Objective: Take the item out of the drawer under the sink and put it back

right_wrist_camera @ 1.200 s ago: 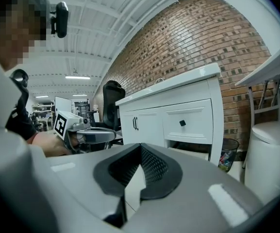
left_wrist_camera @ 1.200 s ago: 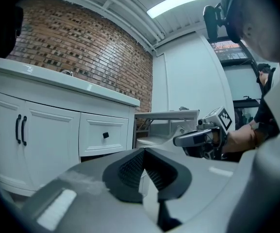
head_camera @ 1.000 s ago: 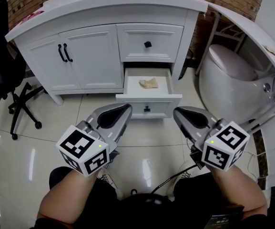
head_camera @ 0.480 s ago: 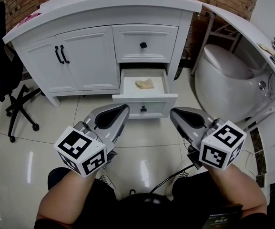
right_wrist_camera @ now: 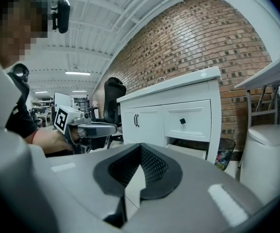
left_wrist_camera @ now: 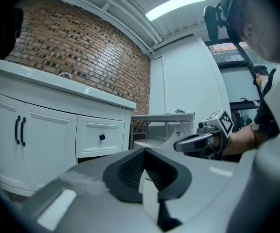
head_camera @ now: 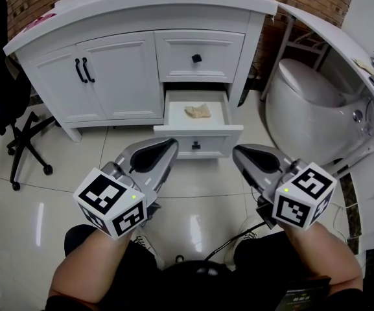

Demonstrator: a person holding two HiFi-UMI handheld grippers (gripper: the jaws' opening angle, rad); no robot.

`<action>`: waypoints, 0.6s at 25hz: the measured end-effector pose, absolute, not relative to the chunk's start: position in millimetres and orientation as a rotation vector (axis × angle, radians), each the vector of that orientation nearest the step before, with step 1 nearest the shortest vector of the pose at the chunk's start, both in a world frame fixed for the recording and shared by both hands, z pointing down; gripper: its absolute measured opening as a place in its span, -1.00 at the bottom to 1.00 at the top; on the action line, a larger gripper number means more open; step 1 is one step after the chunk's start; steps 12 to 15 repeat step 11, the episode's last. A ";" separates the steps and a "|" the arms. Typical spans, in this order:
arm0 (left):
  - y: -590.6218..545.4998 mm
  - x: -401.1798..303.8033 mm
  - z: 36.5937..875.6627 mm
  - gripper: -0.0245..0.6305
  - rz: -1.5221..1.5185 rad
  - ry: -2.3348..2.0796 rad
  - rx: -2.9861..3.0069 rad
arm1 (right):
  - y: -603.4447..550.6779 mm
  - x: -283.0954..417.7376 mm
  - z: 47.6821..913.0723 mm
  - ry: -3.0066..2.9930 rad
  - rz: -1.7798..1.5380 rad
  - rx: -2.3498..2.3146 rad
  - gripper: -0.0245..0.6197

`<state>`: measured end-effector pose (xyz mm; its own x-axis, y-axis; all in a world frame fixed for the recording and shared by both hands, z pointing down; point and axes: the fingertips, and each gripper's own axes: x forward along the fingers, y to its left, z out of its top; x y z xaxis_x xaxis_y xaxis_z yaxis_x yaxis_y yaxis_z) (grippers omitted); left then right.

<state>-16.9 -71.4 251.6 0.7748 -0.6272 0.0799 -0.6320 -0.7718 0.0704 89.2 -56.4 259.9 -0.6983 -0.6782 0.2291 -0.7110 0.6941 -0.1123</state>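
Over glossy tiles (head_camera: 44,180), a white vanity's (head_camera: 118,76) lower drawer (head_camera: 220,138) stands open. The tan item (head_camera: 198,111) lies inside, its long axis running sideways. The left gripper (head_camera: 170,145) and right gripper (head_camera: 239,151) hover near the drawer front, jaws together and empty.

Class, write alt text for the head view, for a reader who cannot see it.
The lower drawer of a white vanity stands open with a crumpled tan item inside. In the foreground, the left gripper and right gripper, both shut and empty, point toward it above the floor.
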 end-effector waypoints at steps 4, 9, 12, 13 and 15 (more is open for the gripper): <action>-71.3 -19.6 251.0 -0.91 0.074 -1.027 2.870 | -56.5 87.0 259.7 -2.732 0.278 1.127 -0.90; -70.5 -19.5 249.9 -0.91 0.072 -1.027 2.870 | -55.7 86.2 258.3 -2.735 0.277 1.121 -0.90; -70.4 -19.2 249.5 -0.91 0.071 -1.028 2.871 | -55.7 86.5 258.3 -2.735 0.276 1.119 -0.90; -70.4 -19.2 249.5 -0.91 0.071 -1.028 2.871 | -55.7 86.5 258.3 -2.735 0.276 1.119 -0.90; -70.4 -19.2 249.5 -0.91 0.071 -1.028 2.871 | -55.7 86.5 258.3 -2.735 0.276 1.119 -0.90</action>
